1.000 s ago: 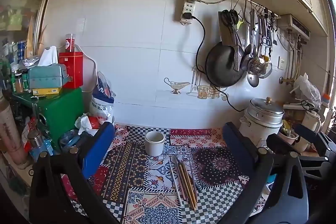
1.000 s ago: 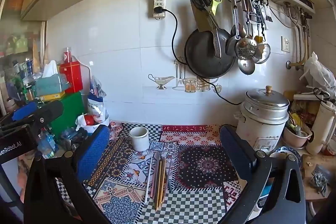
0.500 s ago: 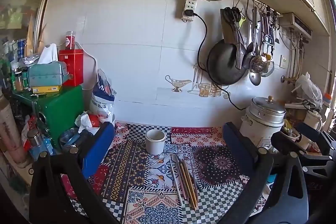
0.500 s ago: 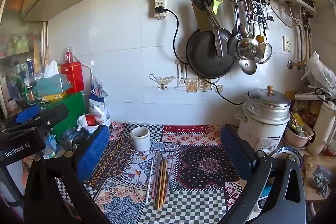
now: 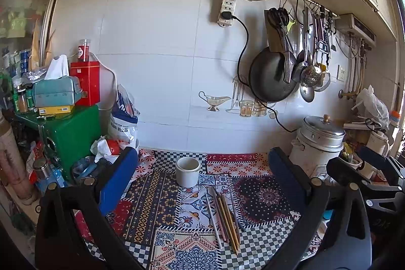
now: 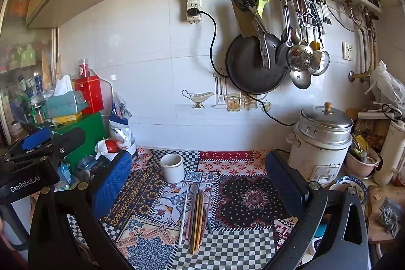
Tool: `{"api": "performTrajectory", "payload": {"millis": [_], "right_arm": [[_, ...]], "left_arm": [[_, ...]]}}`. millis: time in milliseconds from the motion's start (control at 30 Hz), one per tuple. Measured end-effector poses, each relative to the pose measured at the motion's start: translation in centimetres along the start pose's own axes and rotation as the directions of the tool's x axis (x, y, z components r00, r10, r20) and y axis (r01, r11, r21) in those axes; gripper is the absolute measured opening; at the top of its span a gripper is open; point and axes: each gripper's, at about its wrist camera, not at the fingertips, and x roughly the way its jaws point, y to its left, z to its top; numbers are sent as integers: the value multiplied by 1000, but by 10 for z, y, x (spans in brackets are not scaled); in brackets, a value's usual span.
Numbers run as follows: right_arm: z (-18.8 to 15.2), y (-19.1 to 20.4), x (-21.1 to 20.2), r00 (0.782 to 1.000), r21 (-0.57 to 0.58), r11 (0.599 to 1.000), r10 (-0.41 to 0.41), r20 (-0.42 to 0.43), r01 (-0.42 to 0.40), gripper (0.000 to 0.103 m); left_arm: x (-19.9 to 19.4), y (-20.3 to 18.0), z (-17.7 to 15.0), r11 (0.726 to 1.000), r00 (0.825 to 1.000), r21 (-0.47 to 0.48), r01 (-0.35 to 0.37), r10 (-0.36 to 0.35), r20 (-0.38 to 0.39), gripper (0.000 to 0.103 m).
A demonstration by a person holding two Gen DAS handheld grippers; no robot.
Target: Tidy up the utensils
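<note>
Left gripper (image 5: 202, 176): left wrist view; blue-padded fingers spread wide, nothing between them, held above the near part of the patterned cloth (image 5: 162, 196).
Chopsticks (image 5: 225, 216): left wrist view; a loose bundle lying flat on the cloth, between the two fingers as seen, running from just in front of the cup toward the near edge.
Cup (image 5: 187, 171): left wrist view; white, upright, toward the cloth's back edge, just behind the chopsticks' far tips.
Rice cooker (image 5: 316, 143): left wrist view; at the cloth's right back corner, lid on.
Right gripper, seen from left: left wrist view; its black frame shows at the right edge, beside the cooker.
Right gripper (image 6: 198, 170): right wrist view; jaws wide apart and empty, also held over the near part of the cloth.
Chopsticks and cup: right wrist view; the bundle lies flat mid-cloth, the white cup stands just behind it to the left.
Left gripper, seen from right: right wrist view; its blue pad and black body sit at the left edge, by the green box (image 6: 83, 133).
Hanging pan (image 6: 253, 65): right wrist view; on the tiled wall with ladles beside it.
</note>
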Motion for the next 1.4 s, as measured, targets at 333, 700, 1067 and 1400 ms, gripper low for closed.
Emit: {"api": "performTrajectory", "payload": {"millis": [333,700,1067,1400], "right_arm": [[-1,0,0,1000,0,1000,0,0,0,103],[0,1,1,1000,1,1000,0,-1,0,103],[1,5,7,1000,1,1000,-6,-9,6,103],[0,7,16,1000,-12,1000,-11,-14,11,103]], "left_arm": [[0,-1,0,1000,1000,11,-4,4,5,103],[0,1,-1,1000,1000,16,0,0,9,103],[3,2,0,1000,1000,28,-1,1,9,103],[9,4,3,1000,1000,25,9,-9,3,103]]}}
